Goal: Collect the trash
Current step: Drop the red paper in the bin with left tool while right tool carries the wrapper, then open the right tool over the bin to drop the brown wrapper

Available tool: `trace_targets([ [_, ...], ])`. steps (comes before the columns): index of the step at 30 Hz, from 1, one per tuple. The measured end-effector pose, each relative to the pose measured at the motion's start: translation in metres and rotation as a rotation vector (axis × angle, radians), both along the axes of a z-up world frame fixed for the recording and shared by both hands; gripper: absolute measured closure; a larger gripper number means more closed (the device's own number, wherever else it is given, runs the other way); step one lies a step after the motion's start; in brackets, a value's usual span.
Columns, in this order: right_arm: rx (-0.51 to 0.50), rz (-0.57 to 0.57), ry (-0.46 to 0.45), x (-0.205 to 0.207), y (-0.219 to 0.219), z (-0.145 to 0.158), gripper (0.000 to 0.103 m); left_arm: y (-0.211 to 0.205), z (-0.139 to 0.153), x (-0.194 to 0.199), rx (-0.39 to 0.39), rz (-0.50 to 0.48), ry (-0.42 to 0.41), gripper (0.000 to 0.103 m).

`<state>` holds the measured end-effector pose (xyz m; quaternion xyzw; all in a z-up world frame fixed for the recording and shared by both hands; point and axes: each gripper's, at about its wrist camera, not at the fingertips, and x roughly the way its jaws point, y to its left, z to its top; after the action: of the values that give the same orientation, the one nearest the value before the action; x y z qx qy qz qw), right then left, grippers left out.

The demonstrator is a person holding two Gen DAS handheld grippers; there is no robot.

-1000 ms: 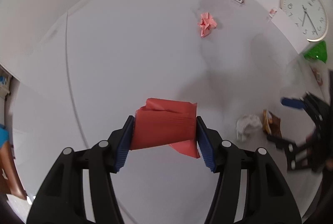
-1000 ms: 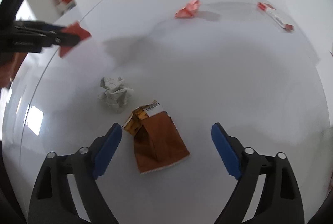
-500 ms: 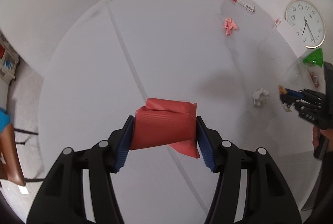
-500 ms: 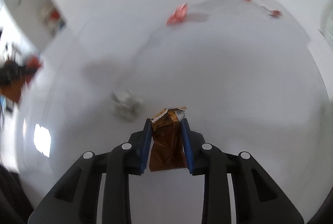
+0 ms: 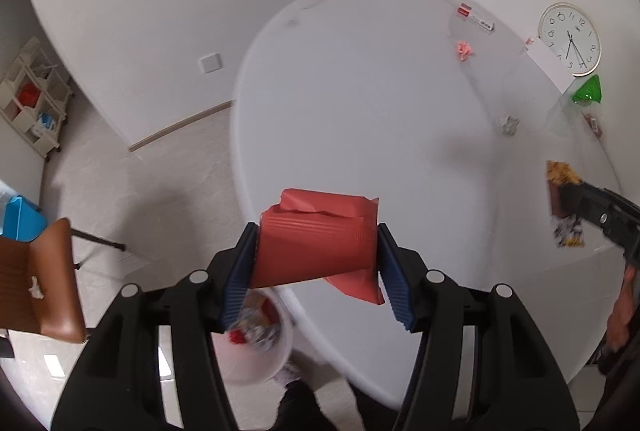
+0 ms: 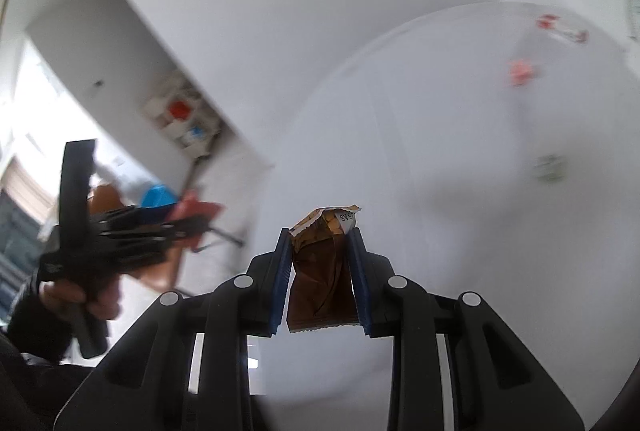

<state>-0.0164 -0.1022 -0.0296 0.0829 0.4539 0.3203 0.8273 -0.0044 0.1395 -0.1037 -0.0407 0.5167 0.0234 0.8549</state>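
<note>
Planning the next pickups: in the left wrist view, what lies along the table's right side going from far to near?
Far to near: red-and-white box → pink paper wad → white paper wad → brown wrapper, shut in the right gripper.

I read this as a plain domestic or office room: white walls with a wall switch [image 5: 209, 63], tiled floor, a large white table [image 5: 360, 119], a brown chair [image 5: 44, 283], an open shelf unit [image 5: 32, 103], a wall clock [image 5: 569, 39] and a white waste bin [image 5: 256, 355].
</note>
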Motion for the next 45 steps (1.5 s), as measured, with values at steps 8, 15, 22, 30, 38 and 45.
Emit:
trace_targets([
  [8, 0.014, 0.094, 0.064, -0.039, 0.113, -0.004, 0.075, 0.087, -0.014, -0.072, -0.015, 0.056, 0.029, 0.046],
  [15, -0.035, 0.076, 0.065, -0.054, 0.152, -0.005, 0.073, 0.126, -0.08, -0.09, -0.053, 0.021, 0.076, 0.045],
  [22, -0.103, 0.072, 0.081, -0.076, 0.178, -0.006, 0.072, 0.147, -0.194, -0.085, -0.115, 0.005, 0.228, 0.036],
  [30, -0.154, 0.103, 0.103, -0.083, 0.191, -0.019, 0.072, 0.15, -0.206, -0.09, -0.173, 0.028, 0.247, 0.017],
  [38, -0.209, 0.228, 0.066, -0.084, 0.227, -0.045, 0.071, 0.184, -0.134, -0.123, -0.159, 0.186, 0.141, 0.012],
  [45, -0.305, 0.372, 0.027, -0.09, 0.289, -0.103, 0.064, 0.231, -0.062, -0.186, -0.02, 0.391, 0.035, 0.008],
])
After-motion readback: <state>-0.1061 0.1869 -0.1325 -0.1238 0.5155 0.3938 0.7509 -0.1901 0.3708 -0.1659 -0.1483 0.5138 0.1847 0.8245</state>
